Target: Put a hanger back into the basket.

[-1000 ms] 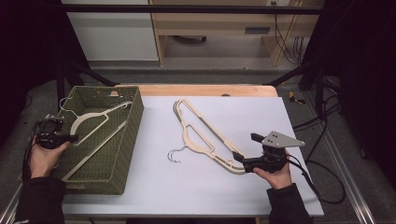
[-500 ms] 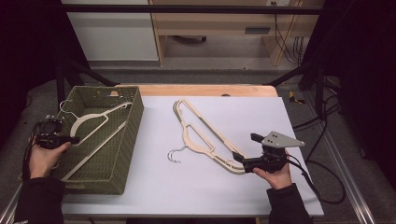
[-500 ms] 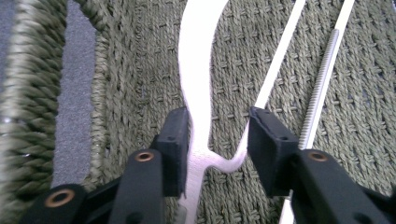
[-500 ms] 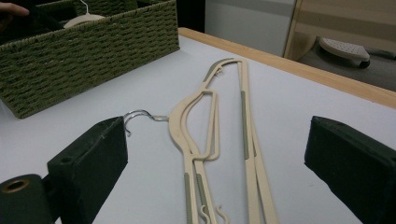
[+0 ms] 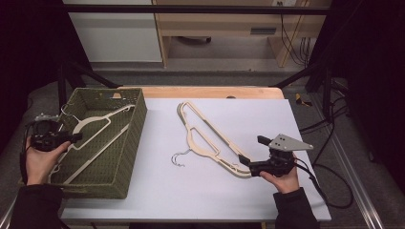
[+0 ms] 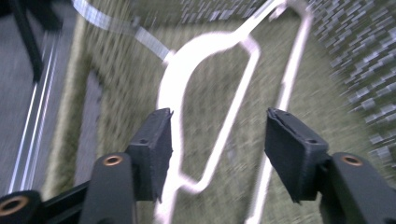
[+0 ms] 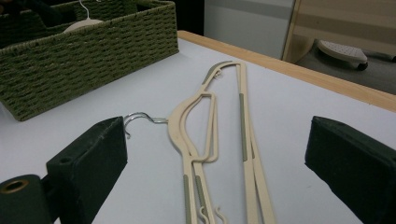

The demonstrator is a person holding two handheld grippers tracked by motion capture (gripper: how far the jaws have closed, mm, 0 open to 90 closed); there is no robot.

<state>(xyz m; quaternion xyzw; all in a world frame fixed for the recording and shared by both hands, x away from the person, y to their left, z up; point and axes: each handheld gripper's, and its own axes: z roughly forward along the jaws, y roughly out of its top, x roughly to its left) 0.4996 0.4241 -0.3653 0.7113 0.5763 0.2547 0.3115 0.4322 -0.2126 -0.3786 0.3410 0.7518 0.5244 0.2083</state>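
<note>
A cream hanger (image 5: 98,125) with a metal hook lies slanted inside the green woven basket (image 5: 131,143) at the table's left. My left gripper (image 5: 76,138) hovers over the basket's left side. Its jaws have just been opening, and in the blurred left gripper view the left gripper (image 6: 217,126) is open, with the hanger (image 6: 187,60) seen between the pads but not touched. Two more cream hangers (image 5: 210,138) lie stacked on the white table top. My right gripper (image 5: 244,161) rests at their lower end, open wide in the right gripper view (image 7: 224,140) with the hangers (image 7: 196,135) between its jaws.
The white table top (image 5: 191,195) has a wooden strip (image 5: 215,91) along its far edge. A cable (image 5: 329,186) trails from the right gripper off the right edge. Black frame bars stand at both back corners.
The left gripper's jaws have parted and the hand has lifted slightly over the basket; the hanger stays lying in it. The right hand has not moved.
</note>
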